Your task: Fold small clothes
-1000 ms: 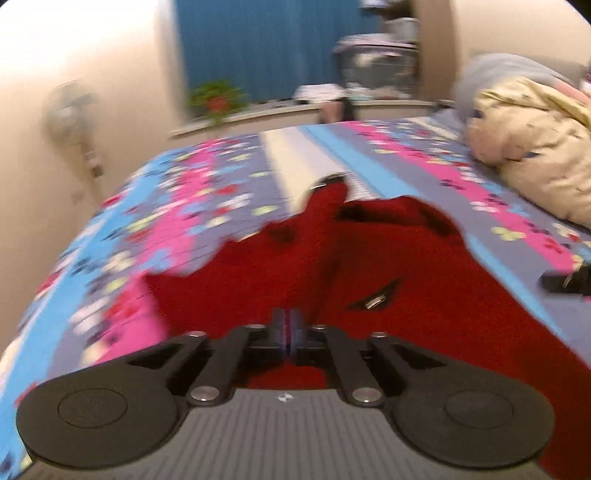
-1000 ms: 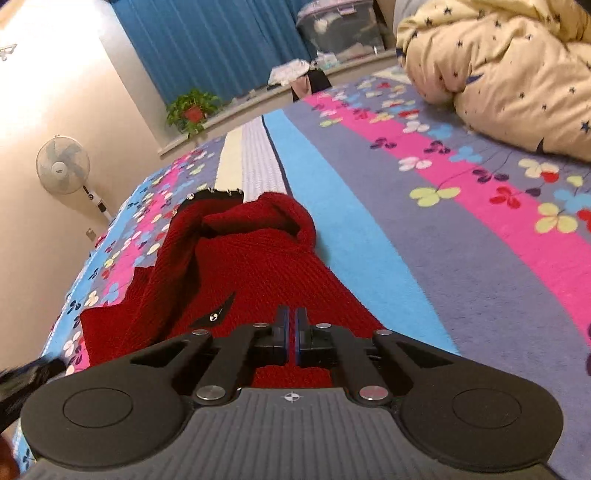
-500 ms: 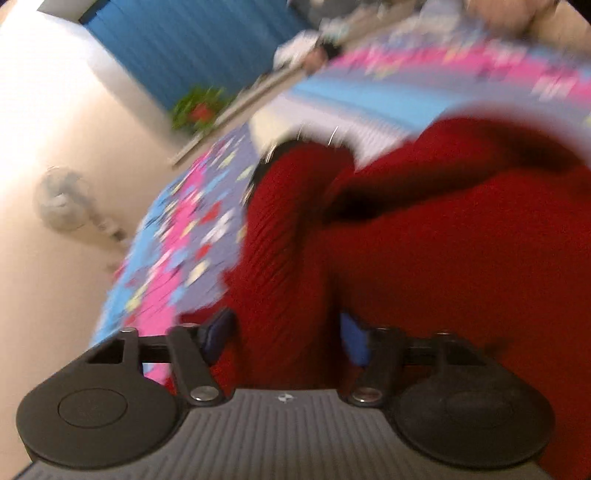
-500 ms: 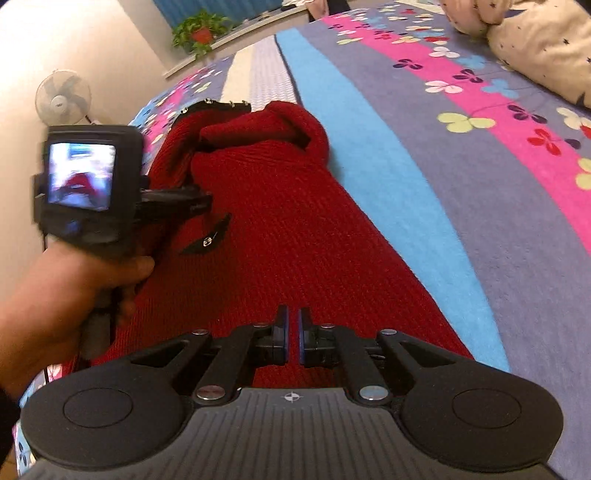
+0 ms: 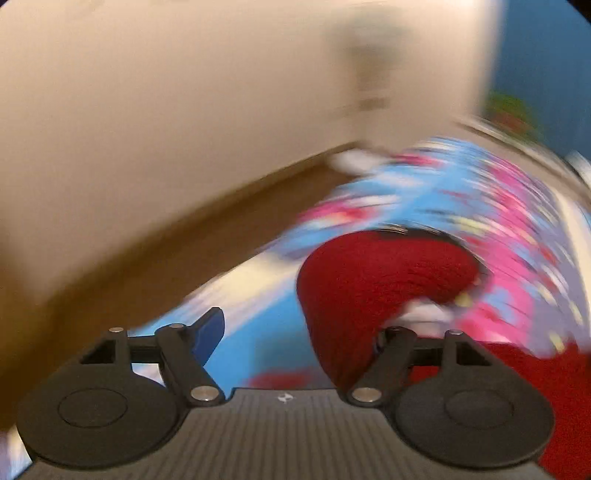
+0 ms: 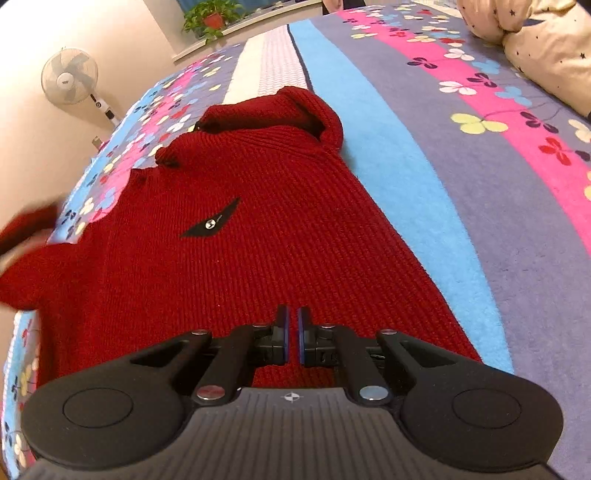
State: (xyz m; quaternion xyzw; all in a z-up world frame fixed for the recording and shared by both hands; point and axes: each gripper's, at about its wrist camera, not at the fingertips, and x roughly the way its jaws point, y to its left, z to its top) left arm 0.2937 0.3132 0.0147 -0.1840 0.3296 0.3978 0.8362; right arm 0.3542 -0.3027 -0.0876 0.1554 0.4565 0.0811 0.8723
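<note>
A red knit sweater (image 6: 229, 236) with a small black badge (image 6: 210, 223) lies front up on the flowered bedsheet (image 6: 491, 192), collar away from me. My right gripper (image 6: 293, 325) hovers at the hem with only a thin slit between its pads. No fold of fabric shows between them. The left wrist view is blurred. There my left gripper (image 5: 299, 328) is opening wide, and a red sleeve (image 5: 369, 288) hangs loose across its right finger. Nothing presses against the bare blue pad (image 5: 210, 332) on the left.
A cream star-print duvet (image 6: 546, 48) is heaped at the far right of the bed. Off the bed's left side stand a fan (image 6: 70, 75) and a beige wall (image 5: 166, 103). A potted plant (image 6: 210, 14) sits on the far sill.
The left gripper went from shut on the sweater to wide open and swung left toward the wall. Its hand has left the right wrist view. The sweater now lies flatter.
</note>
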